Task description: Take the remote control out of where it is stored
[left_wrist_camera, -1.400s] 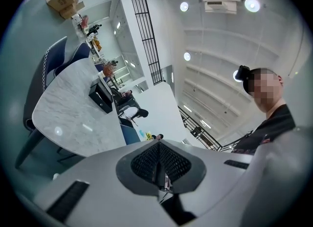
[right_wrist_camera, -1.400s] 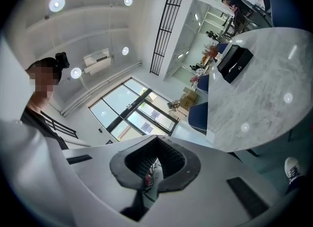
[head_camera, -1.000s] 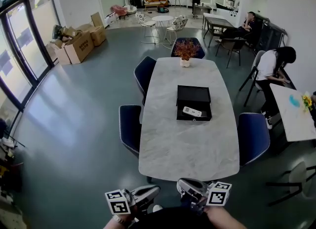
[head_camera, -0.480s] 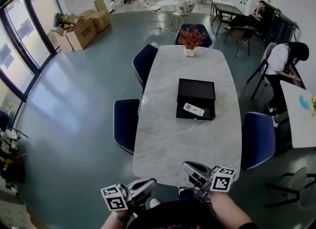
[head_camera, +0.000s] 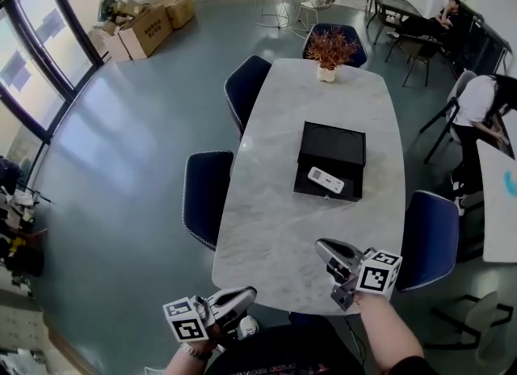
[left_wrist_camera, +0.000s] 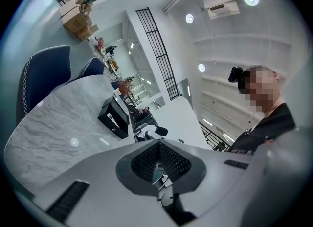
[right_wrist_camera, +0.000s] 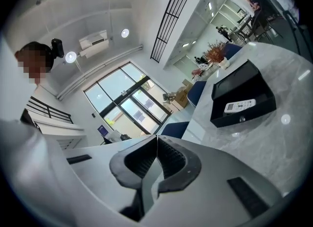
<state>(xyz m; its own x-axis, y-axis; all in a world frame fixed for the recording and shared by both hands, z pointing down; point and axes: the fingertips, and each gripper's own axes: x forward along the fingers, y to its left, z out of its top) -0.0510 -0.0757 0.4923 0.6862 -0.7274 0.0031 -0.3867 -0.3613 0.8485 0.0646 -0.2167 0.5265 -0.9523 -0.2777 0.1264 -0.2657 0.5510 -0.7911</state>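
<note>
1 remote [head_camera: 325, 179] in box [head_camera: 333, 143], well beyond R hand-held gripper [head_camera: 321, 246].

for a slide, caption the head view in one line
Left gripper and right gripper, both shut and empty, near the table end; remote lies in the open black box.

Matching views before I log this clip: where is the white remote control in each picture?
Head view: remote control right of centre, in the open black box.
Left gripper view: remote control small, left of centre.
Right gripper view: remote control right of centre.
Shared landmark: that black box.
</note>
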